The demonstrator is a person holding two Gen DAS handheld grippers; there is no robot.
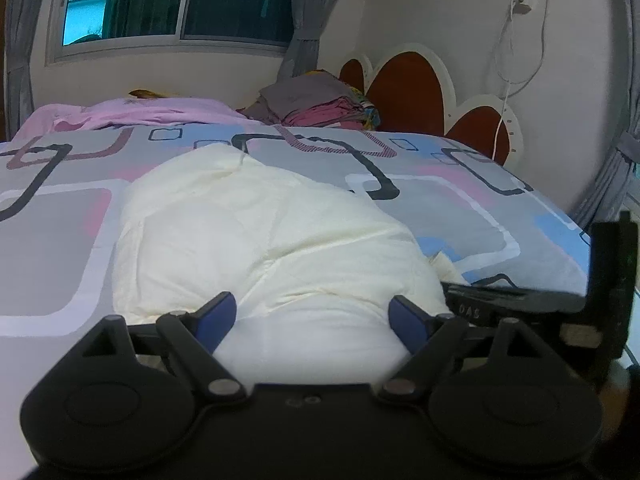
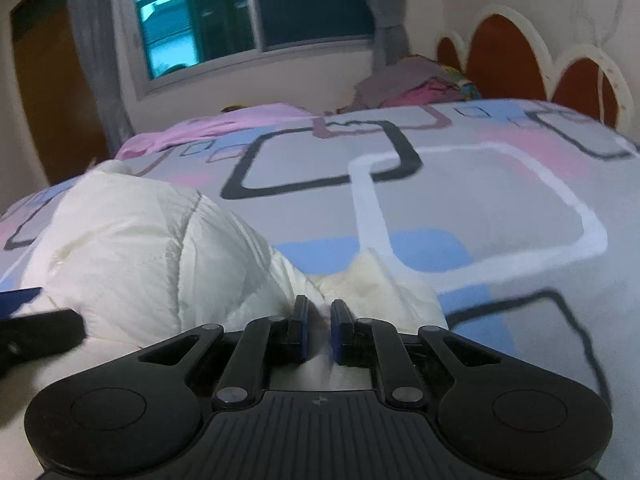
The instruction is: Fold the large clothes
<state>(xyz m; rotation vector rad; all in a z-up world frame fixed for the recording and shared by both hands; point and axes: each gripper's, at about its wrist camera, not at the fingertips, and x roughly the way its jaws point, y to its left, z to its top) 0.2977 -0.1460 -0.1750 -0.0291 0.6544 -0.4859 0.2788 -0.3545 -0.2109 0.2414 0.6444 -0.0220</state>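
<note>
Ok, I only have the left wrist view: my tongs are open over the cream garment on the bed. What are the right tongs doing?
Observer: The right tongs are shut on a thin fold of the cream garment.
Operator: Where on it?
Observer: At the dip between the puffy bulk and a flat flap that lies on the bedsheet.
Operator: Anything left of the window that I'm missing?
Observer: A brown wooden door, just past the grey curtain.
</note>
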